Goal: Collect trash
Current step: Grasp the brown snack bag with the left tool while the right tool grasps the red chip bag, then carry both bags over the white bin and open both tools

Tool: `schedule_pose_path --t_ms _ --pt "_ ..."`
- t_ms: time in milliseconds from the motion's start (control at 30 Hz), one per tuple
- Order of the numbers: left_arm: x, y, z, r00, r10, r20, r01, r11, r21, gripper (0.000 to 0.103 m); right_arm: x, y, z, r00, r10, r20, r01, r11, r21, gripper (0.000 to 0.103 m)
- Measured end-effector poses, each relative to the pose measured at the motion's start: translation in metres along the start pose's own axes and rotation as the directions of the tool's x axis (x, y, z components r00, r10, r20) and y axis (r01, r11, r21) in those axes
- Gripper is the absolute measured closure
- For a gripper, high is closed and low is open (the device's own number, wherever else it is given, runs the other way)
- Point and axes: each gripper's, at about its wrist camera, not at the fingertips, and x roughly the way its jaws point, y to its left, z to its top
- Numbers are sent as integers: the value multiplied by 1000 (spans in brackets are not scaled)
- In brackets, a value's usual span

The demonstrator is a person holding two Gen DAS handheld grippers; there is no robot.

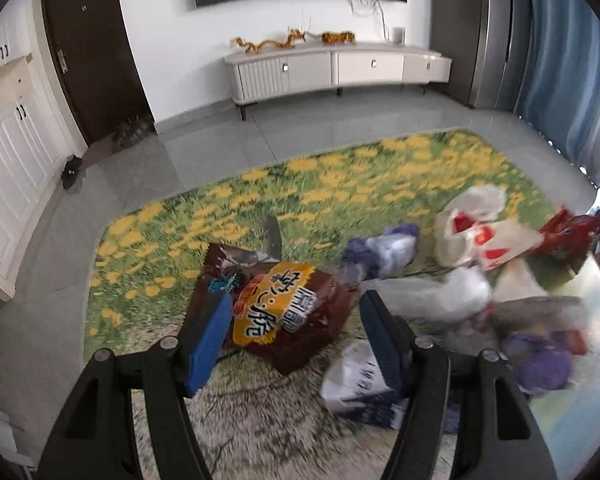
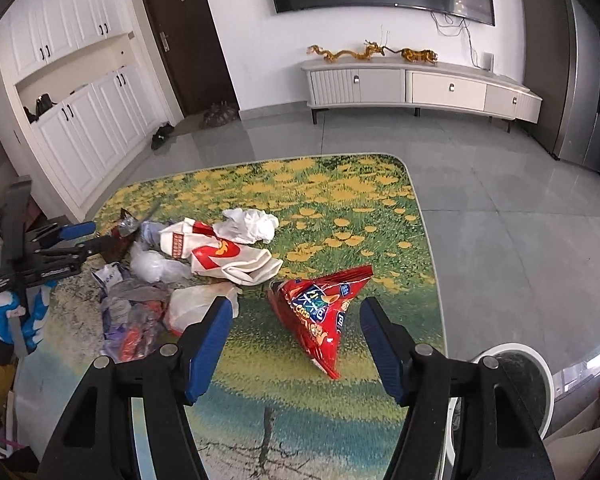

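A brown snack bag (image 1: 288,312) with an orange label lies on the flower-printed rug (image 1: 340,184). My left gripper (image 1: 296,340) hangs just above it. It is open, its blue pads to either side of the bag and not pressing it. In the right wrist view a crumpled red chip bag (image 2: 320,316) lies on the rug between the fingers of my right gripper (image 2: 296,344). That gripper is open too, with its pads clear of the bag. The left gripper (image 2: 76,240) also shows at the left edge of that view.
A heap of trash lies between the two bags: a white paper bag with red print (image 2: 220,252), white tissue (image 2: 252,224), clear plastic (image 2: 156,266) and purple wrappers (image 2: 132,320). A round white bin (image 2: 512,347) stands at lower right. Grey tile floor surrounds the rug.
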Motion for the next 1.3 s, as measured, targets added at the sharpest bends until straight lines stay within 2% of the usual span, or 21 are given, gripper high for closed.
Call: schedule_pose_path --t_ms 200,233,267,300,333,400,433,467,567,733,933,1167,1300 --pt "15 17 -4 999 -51 -4 51 995 -81 40 20 2 1 999 3 -37 -3 1000 -17 40" --pt "15 18 -4 999 -51 -3 50 995 -85 44 22 3 1 999 1 -39 -1 1000 -20 42" --pt "15 19 -4 999 -50 -4 49 995 -86 55 24 4 0 999 2 -44 -3 1000 -23 51" --pt "16 20 -4 999 -50 -8 49 995 -86 58 26 4 0 999 7 -49 -8 1000 -24 59" --pt "16 20 -4 999 -50 -8 49 995 -85 60 28 5 0 999 8 -54 -9 1000 -27 62" --pt "16 19 -5 998 -58 -12 57 996 -75 77 30 6 -2 998 11 -58 -13 999 -35 78" --pt "17 18 -5 998 -67 -19 65 995 -74 88 31 7 -3 998 13 -62 -16 999 -39 83" --pt "16 18 -7 997 -74 -17 72 994 -80 91 31 8 -4 998 14 -64 -17 999 -43 91" --pt "10 17 -9 998 -62 5 62 995 -83 96 26 8 -5 998 15 -53 -17 999 -44 95" --pt "-16 22 -10 997 -47 55 53 991 -121 97 1 8 -4 999 35 -3 -35 999 -27 97" --pt "-71 28 -13 991 -32 132 52 987 -151 98 -43 20 -7 997 53 59 -50 997 -50 97" --pt "-146 16 -12 972 -12 233 46 989 -142 98 -96 23 -15 987 68 146 -61 997 -53 97" --pt "-182 1 -2 959 -27 283 68 989 -135 98 -130 13 -25 978 63 199 -54 997 -50 97"
